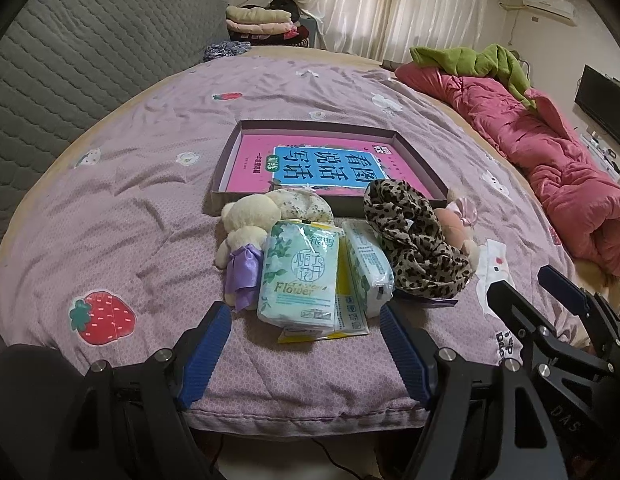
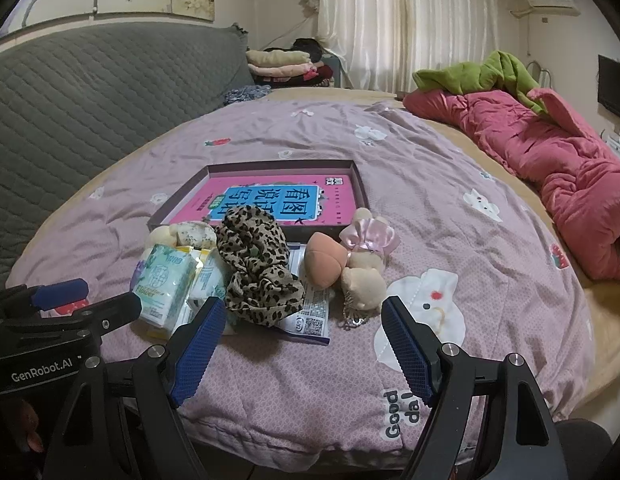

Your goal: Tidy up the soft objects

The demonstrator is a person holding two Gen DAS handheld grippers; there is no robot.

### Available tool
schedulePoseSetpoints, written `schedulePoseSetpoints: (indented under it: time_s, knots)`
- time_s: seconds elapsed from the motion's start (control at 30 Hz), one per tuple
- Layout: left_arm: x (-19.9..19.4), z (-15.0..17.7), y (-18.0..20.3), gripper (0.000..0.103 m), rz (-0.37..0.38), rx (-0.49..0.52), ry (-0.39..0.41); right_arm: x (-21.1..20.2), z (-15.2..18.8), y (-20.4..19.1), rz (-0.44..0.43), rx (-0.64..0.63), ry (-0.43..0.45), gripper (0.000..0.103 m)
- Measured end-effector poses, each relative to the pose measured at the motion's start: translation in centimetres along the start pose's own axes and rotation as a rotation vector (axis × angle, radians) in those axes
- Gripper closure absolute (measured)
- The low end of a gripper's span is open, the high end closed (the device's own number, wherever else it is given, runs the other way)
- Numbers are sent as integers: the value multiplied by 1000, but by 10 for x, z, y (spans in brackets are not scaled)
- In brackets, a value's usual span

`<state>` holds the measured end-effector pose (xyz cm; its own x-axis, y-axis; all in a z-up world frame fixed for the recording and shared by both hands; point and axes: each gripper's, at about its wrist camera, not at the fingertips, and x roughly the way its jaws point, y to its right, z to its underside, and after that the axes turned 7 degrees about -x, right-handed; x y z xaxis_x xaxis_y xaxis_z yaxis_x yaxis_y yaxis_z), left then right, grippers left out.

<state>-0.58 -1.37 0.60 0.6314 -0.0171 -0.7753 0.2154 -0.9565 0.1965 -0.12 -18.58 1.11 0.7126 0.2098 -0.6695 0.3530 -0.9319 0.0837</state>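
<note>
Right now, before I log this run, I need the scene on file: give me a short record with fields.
surface: purple quilt on a bed
container: shallow box holding a pink book
soft items: cream bear, tissue pack, leopard scarf, pink-bow plush, all outside the box
left gripper: open, empty
right gripper: open, empty

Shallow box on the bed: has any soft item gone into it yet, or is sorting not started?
Not started, it seems. The box holds only a pink book. Both tools, left and right, are open and empty. Tissue packs, leopard scarf and plush toys remain outside.
</note>
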Motion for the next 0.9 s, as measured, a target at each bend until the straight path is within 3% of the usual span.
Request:
schedulePoseSetpoints:
  time_s: [0.9]
  knots:
    - [-2, 1, 2, 27, -9, 11, 9, -2, -1, 1, 3, 0, 3, 22]
